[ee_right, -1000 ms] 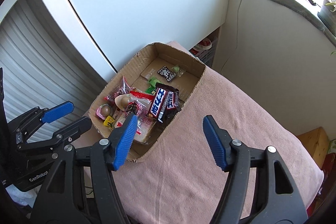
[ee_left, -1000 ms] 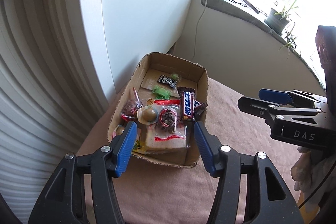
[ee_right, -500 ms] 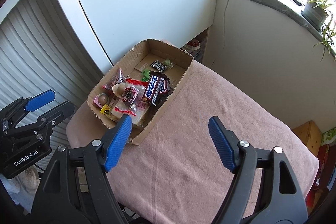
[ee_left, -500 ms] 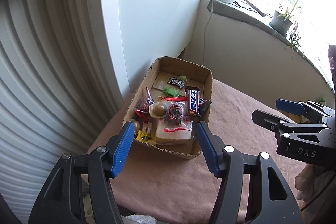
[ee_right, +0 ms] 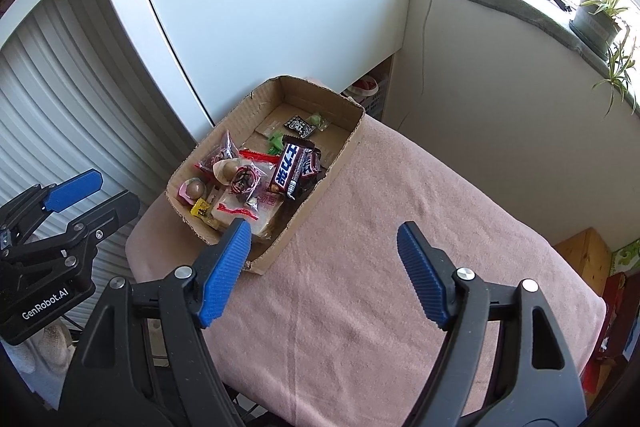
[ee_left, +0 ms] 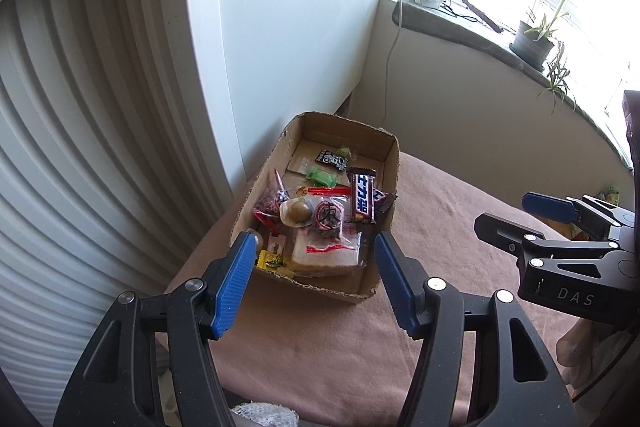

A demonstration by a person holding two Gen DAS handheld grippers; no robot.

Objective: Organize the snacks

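An open cardboard box (ee_left: 390,187) (ee_right: 340,163) stands at the far left corner of a table covered in pink cloth (ee_right: 400,267). It holds several wrapped snacks: a dark chocolate bar (ee_left: 362,199) (ee_right: 290,167), a green candy (ee_left: 322,177), a small black packet (ee_left: 332,159), a round brown sweet (ee_left: 298,213) and a clear packet with red print (ee_left: 326,253). My left gripper (ee_left: 312,243) hangs open above the box's near end, holding nothing. My right gripper (ee_right: 324,227) is open over the cloth beside the box's near corner, also holding nothing.
A white cabinet panel (ee_right: 260,7) and a ribbed shutter (ee_left: 60,147) rise just behind and left of the box. A windowsill (ee_left: 480,27) with a potted plant (ee_left: 534,41) and a cable runs along the far right. A wooden box (ee_right: 584,251) sits beyond the table's right edge.
Both grippers have drawn back and up from the box, which now looks smaller and farther away. The right jaws stand wider than a second ago.
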